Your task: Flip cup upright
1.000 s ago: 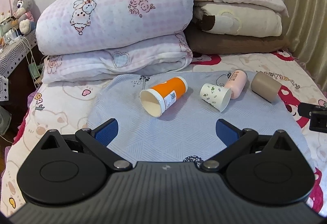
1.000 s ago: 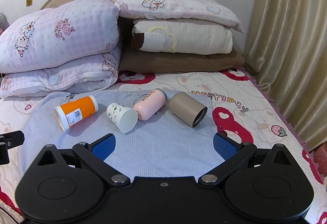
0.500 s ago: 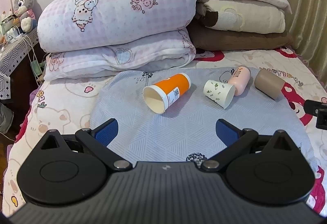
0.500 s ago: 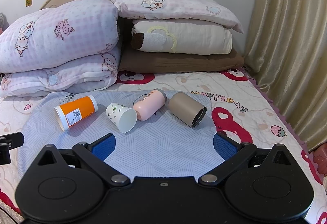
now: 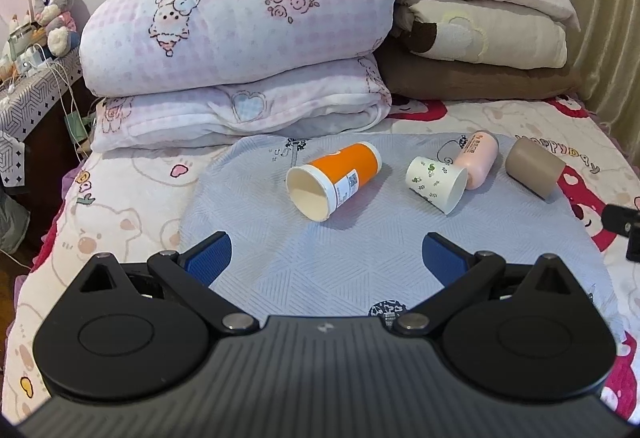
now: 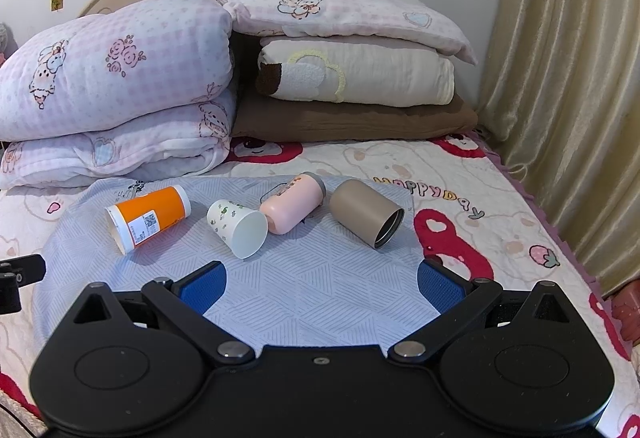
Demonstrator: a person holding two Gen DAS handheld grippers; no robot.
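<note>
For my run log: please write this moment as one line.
phase: approach | left gripper: open, empty | right gripper: open, empty | orange cup, white cup, tan cup: lying sideways on grey mat

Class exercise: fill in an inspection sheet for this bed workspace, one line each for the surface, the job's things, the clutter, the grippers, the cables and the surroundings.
Surface: pale blue textured mat spread on a bear-print bedsheet.
Job's things: four vessels lie on their sides on the mat: orange paper cup, white leaf-print paper cup, pink bottle, tan metal tumbler. White cup and pink bottle appear to touch.
Clutter: nothing seen on the mat besides these.
Grippers: left gripper open, empty; right gripper open, empty.
Cables: white cords hang from the side table at left.
Surroundings: stacked pink quilts, cream and brown bedding, plush rabbit, beige curtain.
</note>
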